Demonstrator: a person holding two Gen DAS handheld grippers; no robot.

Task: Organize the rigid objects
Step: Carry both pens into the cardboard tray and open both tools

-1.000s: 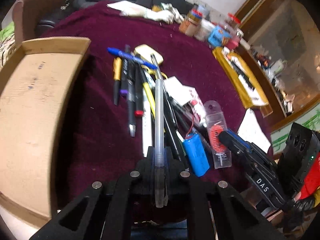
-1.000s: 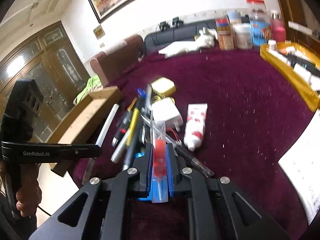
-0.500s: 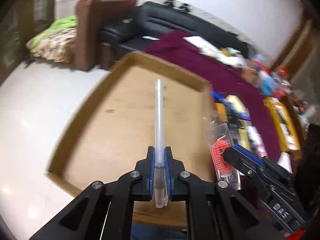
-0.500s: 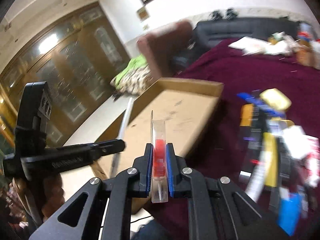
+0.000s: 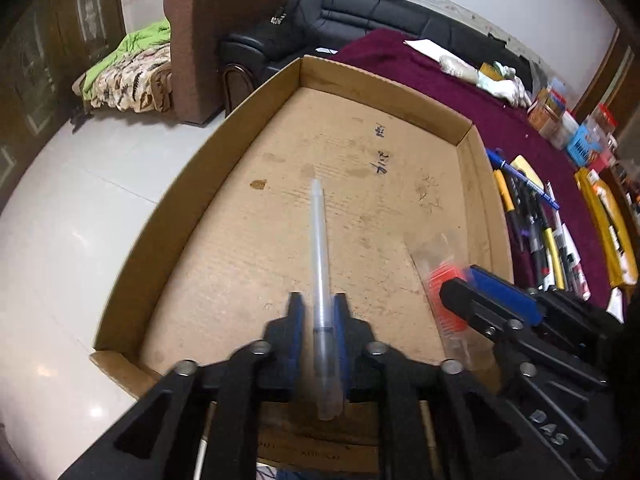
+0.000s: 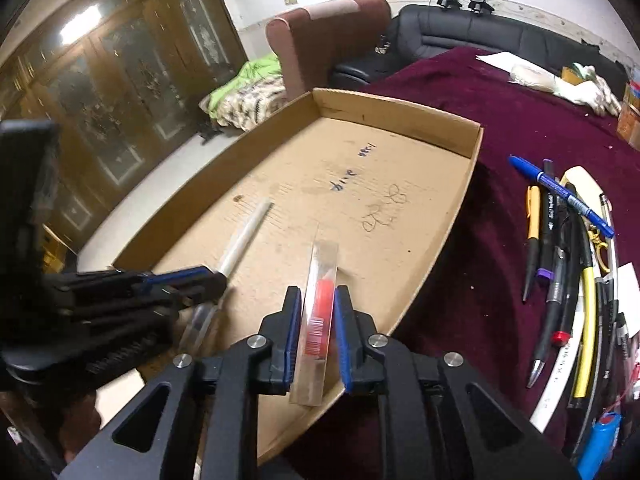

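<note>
Cardboard filled the centre of both views: a shallow brown tray (image 5: 360,184) (image 6: 340,184) with low walls and ink scribbles on its floor lay on a maroon tablecloth (image 5: 440,80) (image 6: 520,112), its near corner jutting past the cloth's edge over pale floor tiles.

Right of the tray, at the right edge of both frames, a heap of pens (image 5: 536,224) (image 6: 560,248) rested on the cloth, a blue one lying uppermost.

Low in the left wrist view, the left gripper (image 5: 318,316) stood with its blue-padded jaws set apart on either side of a translucent pen (image 5: 321,264) (image 6: 244,236). Whether the pads pressed the barrel could not be told. The pen ran through the gap, pointing up-frame over the tray floor.

Low in the right wrist view, the right gripper (image 6: 318,316) (image 5: 472,292) likewise flanked a clear plastic case (image 6: 320,312) (image 5: 444,280) holding something red. Slim gaps showed beside the case, so its hold was equally unclear. The case tilted slightly, its far end above the tray's near right part. Both grippers hovered side by side over the tray's near end.
</note>
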